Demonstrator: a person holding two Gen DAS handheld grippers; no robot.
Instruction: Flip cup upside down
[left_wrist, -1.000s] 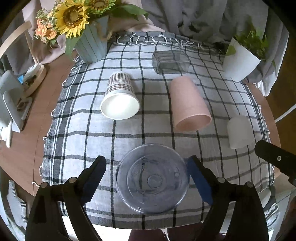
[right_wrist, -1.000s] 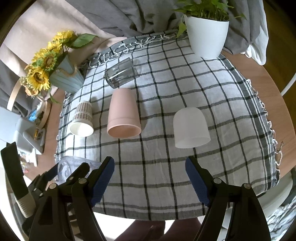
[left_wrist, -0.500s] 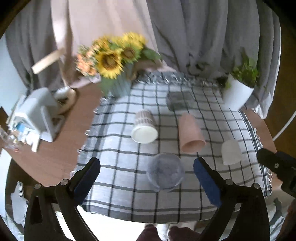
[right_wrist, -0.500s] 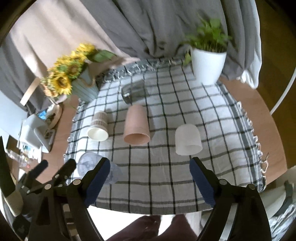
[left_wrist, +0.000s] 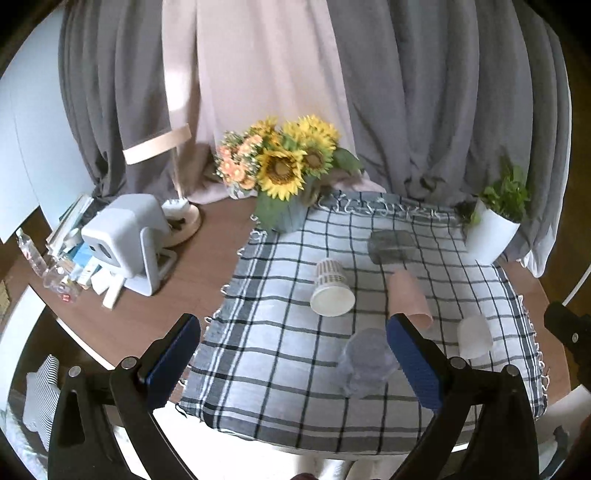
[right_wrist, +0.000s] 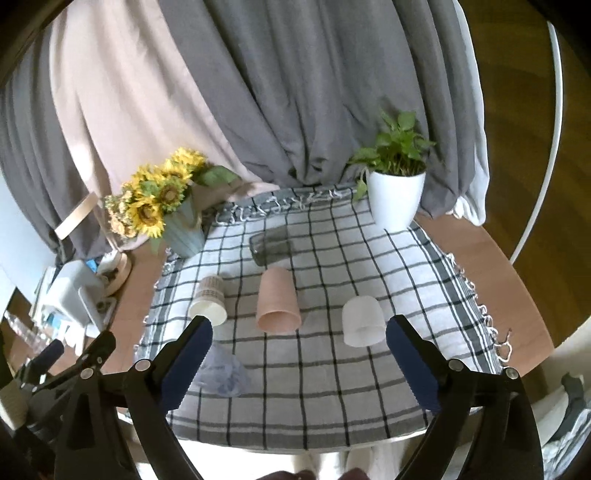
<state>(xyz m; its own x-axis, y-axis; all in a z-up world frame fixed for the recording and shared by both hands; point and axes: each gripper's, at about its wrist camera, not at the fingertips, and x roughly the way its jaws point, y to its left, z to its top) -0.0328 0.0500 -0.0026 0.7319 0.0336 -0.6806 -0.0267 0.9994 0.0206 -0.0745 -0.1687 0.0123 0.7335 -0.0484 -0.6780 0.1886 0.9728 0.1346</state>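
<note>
Left wrist view: left gripper (left_wrist: 291, 354) hangs above the near edge of the black-and-white checked tablecloth (left_wrist: 266, 354), jaws spread wide w/ nothing between them. The clear ribbed plastic cup (left_wrist: 367, 363) sits on the cloth near the front edge, base up by the look of it, partly behind the right-hand blue pad, not touched. Judging by that, the flip looks done & the gripper is clear of it. Beyond: white paper cup w/ brown pattern (left_wrist: 331, 288) on its side, mouth toward camera; pink tumbler (left_wrist: 408, 295); frosted white cup (left_wrist: 474, 336); grey glass (left_wrist: 393, 245) lying down at the back.

Right wrist view: right gripper (right_wrist: 299, 363) also wide open, empty, held off the cloth. Clear cup shows low-left, just beyond the left pad. Pink tumbler & frosted cup stand mouth-down, mid-cloth, apart. Sunflower vase (right_wrist: 184, 229) & white plant pot (right_wrist: 395, 199) sit at the back corners, out of the work zone.
</note>
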